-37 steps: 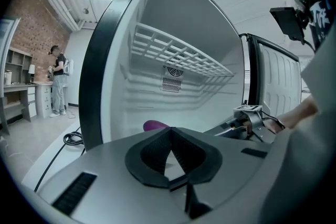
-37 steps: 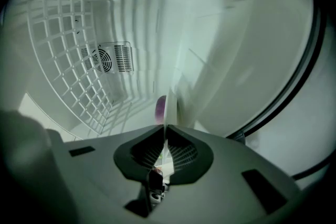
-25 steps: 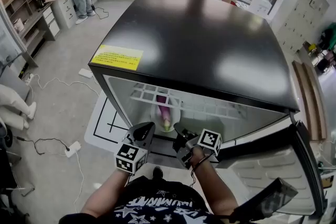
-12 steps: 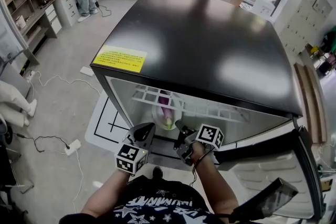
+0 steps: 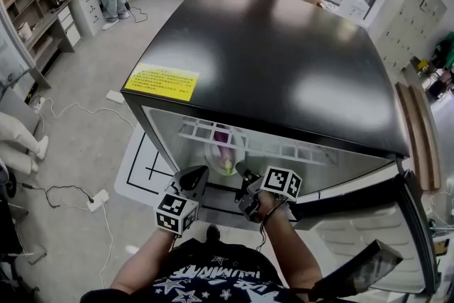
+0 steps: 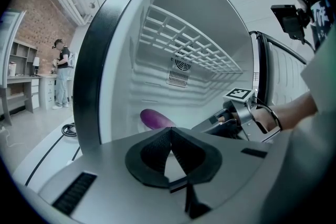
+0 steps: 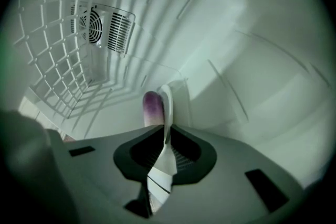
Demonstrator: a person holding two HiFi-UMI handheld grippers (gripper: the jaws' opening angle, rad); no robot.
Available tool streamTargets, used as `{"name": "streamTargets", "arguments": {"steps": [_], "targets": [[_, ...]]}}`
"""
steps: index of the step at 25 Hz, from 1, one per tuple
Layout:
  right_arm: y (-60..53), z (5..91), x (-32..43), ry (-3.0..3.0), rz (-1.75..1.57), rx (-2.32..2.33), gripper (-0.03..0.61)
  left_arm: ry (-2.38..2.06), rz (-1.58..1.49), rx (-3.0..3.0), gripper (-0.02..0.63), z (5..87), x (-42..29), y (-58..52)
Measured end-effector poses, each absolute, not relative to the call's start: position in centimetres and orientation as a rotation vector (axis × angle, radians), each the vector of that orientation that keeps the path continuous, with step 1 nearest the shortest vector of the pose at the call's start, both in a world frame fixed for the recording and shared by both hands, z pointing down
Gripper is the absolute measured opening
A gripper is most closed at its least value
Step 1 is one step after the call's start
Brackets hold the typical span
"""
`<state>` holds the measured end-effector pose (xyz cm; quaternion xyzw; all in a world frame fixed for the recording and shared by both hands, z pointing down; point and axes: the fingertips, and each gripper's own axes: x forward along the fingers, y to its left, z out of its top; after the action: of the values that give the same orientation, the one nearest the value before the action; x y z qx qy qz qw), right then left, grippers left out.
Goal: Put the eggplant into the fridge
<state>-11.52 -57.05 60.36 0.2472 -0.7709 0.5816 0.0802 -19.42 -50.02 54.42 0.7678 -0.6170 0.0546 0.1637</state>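
The right gripper (image 5: 244, 182) reaches into the fridge (image 5: 269, 60), its jaws clamped on the rim of a plate (image 7: 167, 113). The eggplant (image 7: 152, 107) lies on the plate just ahead, half hidden by the rim. The left gripper (image 6: 170, 157) hangs alongside with its jaws together and empty.

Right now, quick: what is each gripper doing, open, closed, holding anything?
Left gripper: closed, nothing in it.
Right gripper: closed on the rim of the white plate carrying the eggplant.
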Motion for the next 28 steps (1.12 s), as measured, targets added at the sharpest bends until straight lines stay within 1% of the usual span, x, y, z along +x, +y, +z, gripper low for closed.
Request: {"name": "streamTargets", "arguments": {"steps": [12, 18, 20, 28], "targets": [[-57.4, 60.5, -11.4, -2.307, 1.536, 0.813, 0.023, -1.748, 0.148, 2.199, 0.009, 54.2, -19.7, -50.2], [-57.4, 60.7, -11.5, -2.286, 1.462, 0.828, 0.041, -1.745, 0.148, 2.208, 0.009, 54.0, -19.8, -50.2], [-57.4, 60.6, -11.5, -2.281, 1.454, 0.832, 0.060, -1.742, 0.147, 2.211, 0.009, 53.9, -19.7, -50.3], [-57.7, 60.8, -10.5, -2.271, 1.408, 0.894, 0.061, -1.732, 0.150, 2.217, 0.009, 53.9, -19.7, -50.3]]}}
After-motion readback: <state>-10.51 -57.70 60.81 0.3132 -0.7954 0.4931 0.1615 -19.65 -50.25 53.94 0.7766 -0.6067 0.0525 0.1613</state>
